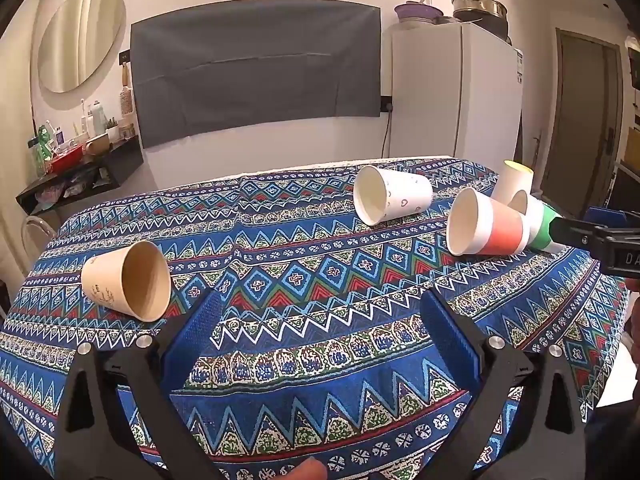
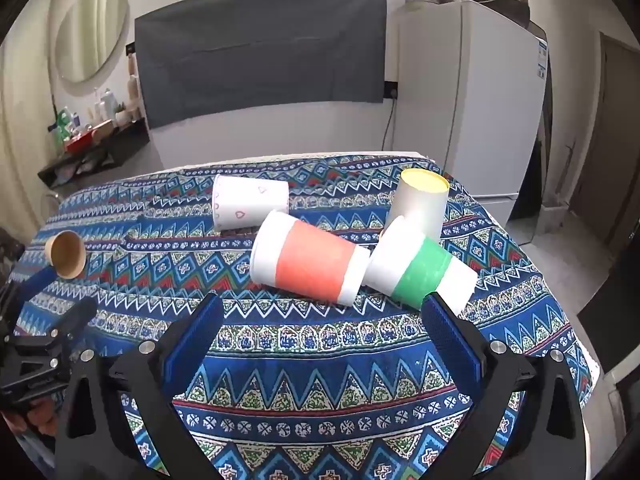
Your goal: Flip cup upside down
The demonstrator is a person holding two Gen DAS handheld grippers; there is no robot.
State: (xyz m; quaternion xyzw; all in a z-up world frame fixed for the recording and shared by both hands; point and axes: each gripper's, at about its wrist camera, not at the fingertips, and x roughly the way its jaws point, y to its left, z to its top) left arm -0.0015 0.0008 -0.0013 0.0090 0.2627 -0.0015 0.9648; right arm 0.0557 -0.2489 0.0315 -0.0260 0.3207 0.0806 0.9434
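Five paper cups on the patterned bench (image 2: 320,360), four lying on their sides. Red-banded cup (image 2: 310,258) and green-banded cup (image 2: 422,272) lie touching, centre-right, just beyond the right gripper (image 2: 322,330), jaws spread, holding nothing. Yellow-lined cup (image 2: 420,200) stands upright right behind the green one, probably touching it. Heart-print cup (image 2: 250,204) lies farther back, brown kraft cup (image 1: 126,282) far left near the left gripper (image 1: 320,326), jaws also spread, empty. Cups look light, thin, easily crushed, free to roll; pinch gently across the mid-wall. Crowding on the right: lifting red or green likely nudges its neighbour. Brown cup has clear room around it
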